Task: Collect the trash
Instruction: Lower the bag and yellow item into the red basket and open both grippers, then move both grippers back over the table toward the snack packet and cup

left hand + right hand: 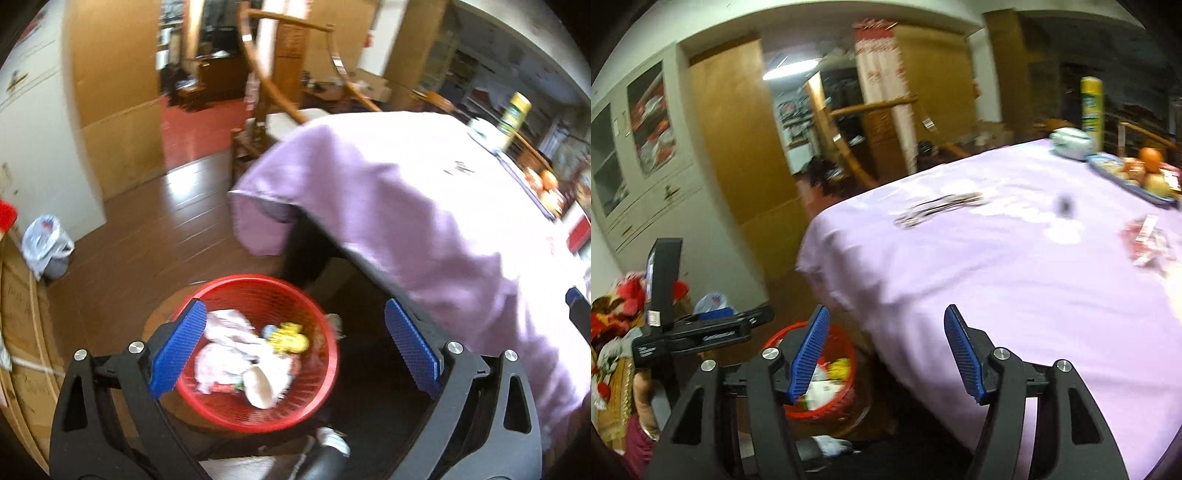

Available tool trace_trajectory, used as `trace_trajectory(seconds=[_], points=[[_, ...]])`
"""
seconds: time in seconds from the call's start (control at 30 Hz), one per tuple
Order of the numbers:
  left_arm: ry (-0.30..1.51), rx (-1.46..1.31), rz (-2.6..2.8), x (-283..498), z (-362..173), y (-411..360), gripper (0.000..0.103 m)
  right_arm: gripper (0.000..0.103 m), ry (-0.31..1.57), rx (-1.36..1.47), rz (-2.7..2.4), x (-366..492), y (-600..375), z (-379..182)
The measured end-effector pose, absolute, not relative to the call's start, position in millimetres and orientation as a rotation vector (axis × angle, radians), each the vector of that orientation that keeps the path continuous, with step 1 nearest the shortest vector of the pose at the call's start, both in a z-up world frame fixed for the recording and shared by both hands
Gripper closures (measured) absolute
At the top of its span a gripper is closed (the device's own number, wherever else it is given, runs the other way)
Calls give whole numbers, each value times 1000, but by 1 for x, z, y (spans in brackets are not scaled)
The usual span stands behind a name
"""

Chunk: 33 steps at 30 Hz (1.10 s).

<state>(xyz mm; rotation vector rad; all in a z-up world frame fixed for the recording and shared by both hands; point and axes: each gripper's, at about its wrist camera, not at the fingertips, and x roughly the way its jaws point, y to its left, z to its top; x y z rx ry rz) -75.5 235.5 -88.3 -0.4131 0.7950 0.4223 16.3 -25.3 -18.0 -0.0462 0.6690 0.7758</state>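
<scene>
A red mesh basket (236,291) stands on the wooden floor beside the table and holds crumpled white paper (236,347), a yellow wrapper (290,338) and a pale cup (258,387). My left gripper (295,347) hangs above it, open, with nothing between its blue pads. My right gripper (884,354) is open and empty too, over the near edge of the table with the purple cloth (997,266). The basket (846,402) shows low on the left in the right wrist view. On the cloth lie a crumpled red and white wrapper (1147,240) at the right and a dark strip of litter (938,208).
A plate of fruit (1137,173), a yellow can (1091,107) and a pale bundle (1071,142) stand at the table's far end. A wooden chair (280,92) sits behind the table. A bin with a plastic bag (46,245) is by the wall. A person's shoe (332,439) is below.
</scene>
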Motion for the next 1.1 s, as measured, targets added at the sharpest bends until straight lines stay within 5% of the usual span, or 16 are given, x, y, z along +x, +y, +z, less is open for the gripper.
trace_trajectory(seconds=[0.63, 1.1], points=[[836, -68, -99, 133, -21, 25, 8, 21, 638, 78, 102, 164, -274, -2], [874, 23, -302, 259, -22, -109, 7, 16, 630, 184, -106, 209, -354, -25]])
